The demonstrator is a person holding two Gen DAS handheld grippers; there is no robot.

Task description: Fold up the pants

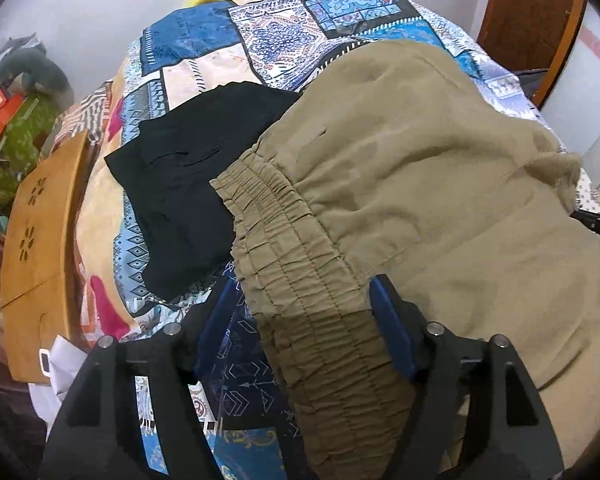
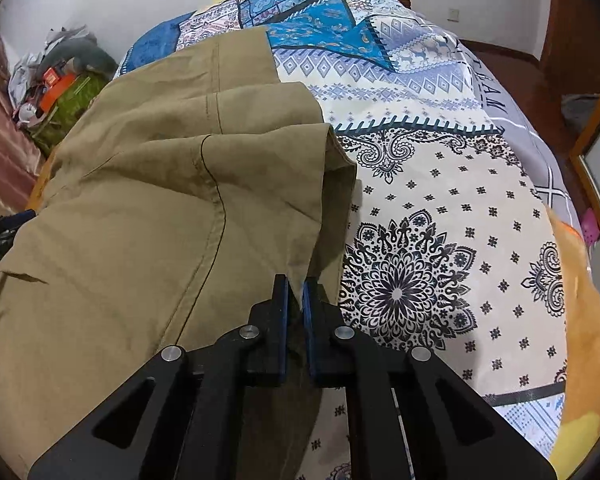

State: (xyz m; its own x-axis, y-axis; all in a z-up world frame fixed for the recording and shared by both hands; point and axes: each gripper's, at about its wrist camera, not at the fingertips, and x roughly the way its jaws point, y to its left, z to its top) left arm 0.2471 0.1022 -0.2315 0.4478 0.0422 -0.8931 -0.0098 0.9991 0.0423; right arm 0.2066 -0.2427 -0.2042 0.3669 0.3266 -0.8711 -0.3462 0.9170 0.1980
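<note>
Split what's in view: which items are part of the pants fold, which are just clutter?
In the job:
- khaki pants, spread on the patterned bedspread
- left gripper, open, straddling the elastic waistband
- right gripper, shut on a pants edge

Lying about:
- black garment beside the waistband
- wooden board at the bed's edge
- clutter pile by the wall

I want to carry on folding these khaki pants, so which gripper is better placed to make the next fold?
Right. The right gripper is shut on the khaki pants at the leg edge; the left gripper is open around the waistband.
</note>
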